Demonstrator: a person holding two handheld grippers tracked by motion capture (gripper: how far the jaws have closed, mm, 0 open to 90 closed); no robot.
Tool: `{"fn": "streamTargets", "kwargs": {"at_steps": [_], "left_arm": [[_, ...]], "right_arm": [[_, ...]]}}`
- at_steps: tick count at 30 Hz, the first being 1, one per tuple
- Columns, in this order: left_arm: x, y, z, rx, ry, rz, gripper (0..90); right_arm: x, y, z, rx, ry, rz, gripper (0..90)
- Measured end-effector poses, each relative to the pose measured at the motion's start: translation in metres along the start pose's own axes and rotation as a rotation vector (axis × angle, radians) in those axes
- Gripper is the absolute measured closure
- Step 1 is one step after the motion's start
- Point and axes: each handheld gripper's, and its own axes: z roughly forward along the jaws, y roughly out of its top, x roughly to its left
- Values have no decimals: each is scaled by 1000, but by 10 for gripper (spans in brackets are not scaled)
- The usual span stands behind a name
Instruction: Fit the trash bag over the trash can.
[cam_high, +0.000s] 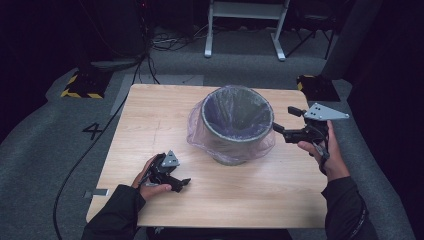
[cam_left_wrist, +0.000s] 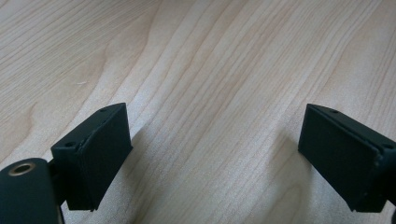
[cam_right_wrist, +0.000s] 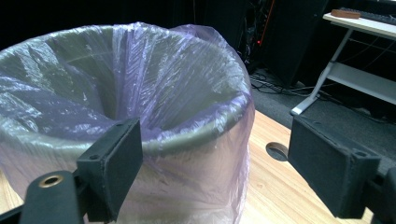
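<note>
Beside the desk's right edge, my right gripper (cam_high: 281, 120) gapes just off the bin (cam_high: 236, 125), bag (cam_right_wrist: 154, 93) rim ahead. Left gripper (cam_high: 186, 182) rests open, empty, near the front edge.

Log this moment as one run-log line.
left gripper: open, over bare table | right gripper: open, at bin rim | bag: lining bin

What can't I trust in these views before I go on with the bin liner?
- Bottom of the bin: high view, dark inside the liner; whether anything lies in it can't be told.
- Bin base: right gripper view, cut off by the bottom edge.
- Right gripper: open, but whether a jaw touches the liner can't be told.
</note>
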Motion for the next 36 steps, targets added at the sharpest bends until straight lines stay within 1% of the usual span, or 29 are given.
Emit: {"fn": "streamTargets", "kwargs": {"at_steps": [6,9,13,15,17,22,27,29,32,36], "left_arm": [[0,0,0,-1,1,0,89],[0,0,0,-1,1,-1,89],[0,0,0,-1,1,0,89],[0,0,0,-1,2,-1,89],[0,0,0,-1,2,-1,89],[0,0,0,-1,2,-1,89],[0,0,0,-1,2,-1,89],[0,0,0,-1,2,-1,89],[0,0,0,-1,2,-1,89],[0,0,0,-1,2,-1,89]], "right_arm": [[2,7,1,-17,13,5,178],[3,11,3,-15,7,3,183],[4,18,5,-19,17,11,184],[4,20,7,-14,10,8,184],[5,23,9,-16,15,7,184],[5,26,16,-8,10,11,184],[6,27,23,-6,26,16,184],[6,28,26,1,27,14,184],[8,32,30,5,40,10,184],[11,38,36,15,50,-4,184]]}}
